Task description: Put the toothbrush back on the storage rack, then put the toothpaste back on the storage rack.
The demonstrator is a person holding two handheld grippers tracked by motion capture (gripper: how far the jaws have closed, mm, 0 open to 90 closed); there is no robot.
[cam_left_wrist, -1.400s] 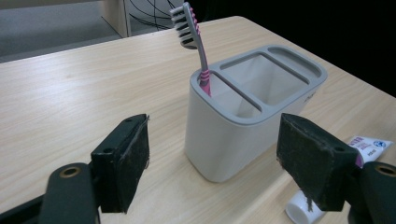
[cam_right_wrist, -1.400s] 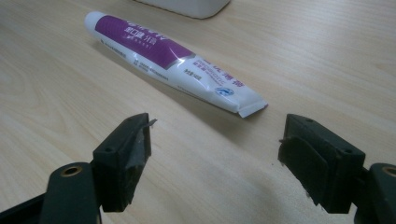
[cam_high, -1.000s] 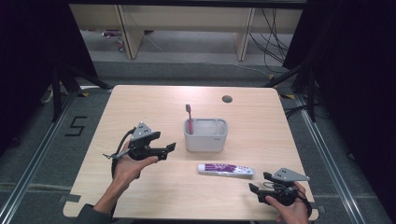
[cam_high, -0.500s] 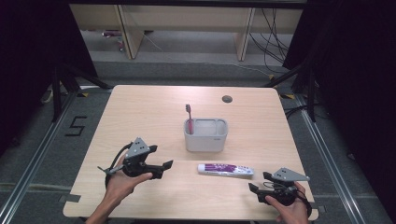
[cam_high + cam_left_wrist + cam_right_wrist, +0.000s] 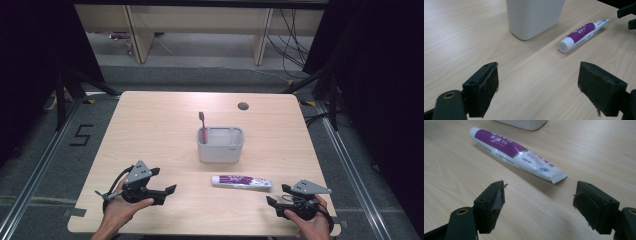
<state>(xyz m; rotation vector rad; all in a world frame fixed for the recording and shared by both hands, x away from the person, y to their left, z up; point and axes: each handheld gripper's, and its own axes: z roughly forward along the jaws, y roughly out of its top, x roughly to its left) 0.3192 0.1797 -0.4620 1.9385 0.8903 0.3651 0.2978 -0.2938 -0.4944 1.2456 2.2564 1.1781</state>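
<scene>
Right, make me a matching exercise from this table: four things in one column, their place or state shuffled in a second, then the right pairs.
Things
1. toothbrush
2. toothpaste tube
3. holder
4. left gripper

Places or states
A. lying flat on the table, nearer the person than the holder
B. jaws open, nothing between them
C. standing upright in the holder's left end
D. pale grey, mid-table

Pairs: 1-C, 2-A, 3-D, 4-B

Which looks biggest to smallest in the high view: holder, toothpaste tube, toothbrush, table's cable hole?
1. White holder, clearly the bulkiest.
2. Toothpaste tube, longest, but slimmer.
3. Red toothbrush; its lower part is hidden in the holder, so its rank against the tube is unsure.
4. Cable hole, smallest.
</scene>
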